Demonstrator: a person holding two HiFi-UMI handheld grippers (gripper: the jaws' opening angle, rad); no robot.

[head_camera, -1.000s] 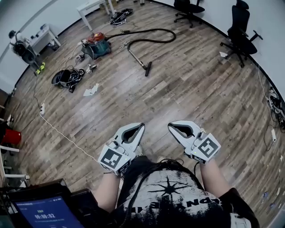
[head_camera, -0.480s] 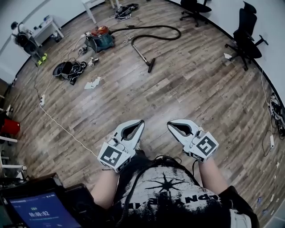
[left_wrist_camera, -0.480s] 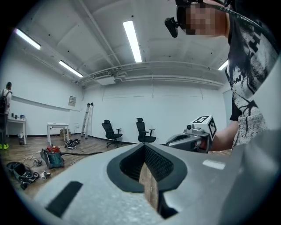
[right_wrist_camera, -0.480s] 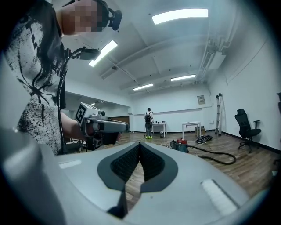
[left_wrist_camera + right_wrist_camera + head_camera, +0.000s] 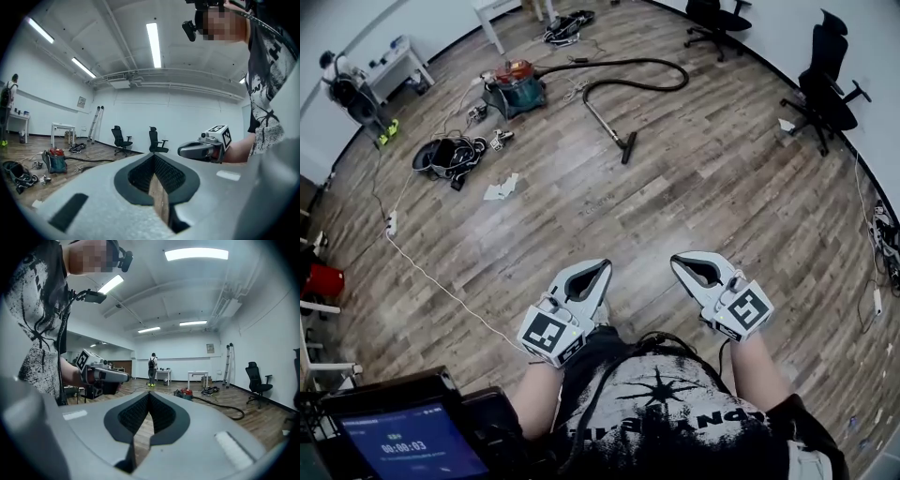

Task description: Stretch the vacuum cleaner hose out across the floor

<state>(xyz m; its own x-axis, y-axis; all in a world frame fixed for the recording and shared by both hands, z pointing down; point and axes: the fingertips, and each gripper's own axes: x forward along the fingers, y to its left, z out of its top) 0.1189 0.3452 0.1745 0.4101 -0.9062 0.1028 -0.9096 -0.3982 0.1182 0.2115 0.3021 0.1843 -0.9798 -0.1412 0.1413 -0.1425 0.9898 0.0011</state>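
The vacuum cleaner (image 5: pixel 515 86), a teal and red canister, stands on the wood floor far ahead at upper left. Its black hose (image 5: pixel 633 67) curves right from it and back, and a rigid tube runs down to the floor nozzle (image 5: pixel 627 147). My left gripper (image 5: pixel 602 267) and right gripper (image 5: pixel 679 262) are held close to my body, far from the hose, both shut and empty. In the right gripper view the vacuum cleaner (image 5: pixel 186 393) and hose (image 5: pixel 225 408) lie ahead to the right. In the left gripper view the vacuum cleaner (image 5: pixel 55 160) sits at far left.
A pile of black cables and gear (image 5: pixel 450 156) and scattered papers (image 5: pixel 501 189) lie left of the vacuum. A white cord (image 5: pixel 441 284) runs across the floor at left. Two office chairs (image 5: pixel 831 82) stand at upper right, white tables (image 5: pixel 401 64) at upper left. A person (image 5: pixel 152 369) stands far off.
The view has shifted, so the vacuum and hose sit slightly lower and further right in the picture. Both grippers stay shut near my body, now slightly further right.
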